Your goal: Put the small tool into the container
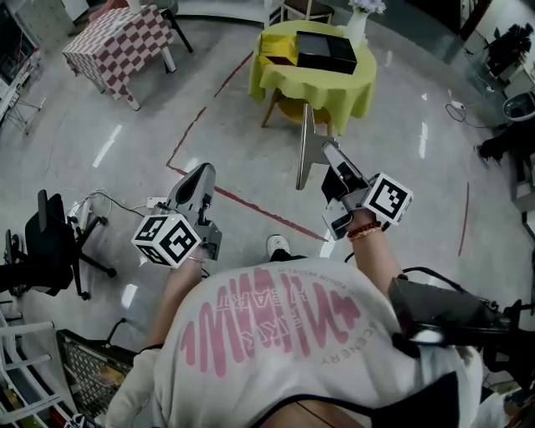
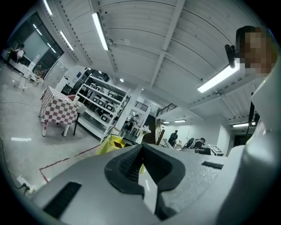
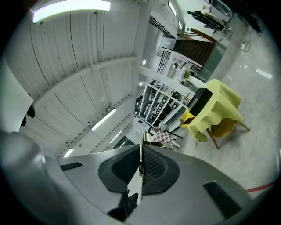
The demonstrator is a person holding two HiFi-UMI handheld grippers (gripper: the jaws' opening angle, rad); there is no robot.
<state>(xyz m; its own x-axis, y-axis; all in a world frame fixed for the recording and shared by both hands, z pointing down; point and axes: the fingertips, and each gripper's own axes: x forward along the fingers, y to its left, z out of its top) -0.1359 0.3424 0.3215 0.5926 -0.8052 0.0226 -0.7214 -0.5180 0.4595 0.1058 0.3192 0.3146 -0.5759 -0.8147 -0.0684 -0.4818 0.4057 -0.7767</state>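
Observation:
A round table with a yellow cloth (image 1: 313, 79) stands some way ahead across the floor, also visible in the right gripper view (image 3: 219, 107) and the left gripper view (image 2: 109, 144). On it lie a black box (image 1: 326, 52) and a yellow box (image 1: 278, 46). No small tool shows in any view. My left gripper (image 1: 201, 174) is held up at waist height, jaws together (image 2: 141, 147) and empty. My right gripper (image 1: 332, 152) is raised beside it and points toward the table; its jaws (image 3: 141, 147) are pressed together with nothing between them.
A white vase of flowers (image 1: 358, 25) stands on the yellow table, with a wooden chair (image 1: 294, 113) under it. A red-checked table (image 1: 121, 42) is at the far left. A black office chair (image 1: 50, 242) and wire basket (image 1: 92, 368) are close on my left. Red tape (image 1: 251, 205) crosses the floor.

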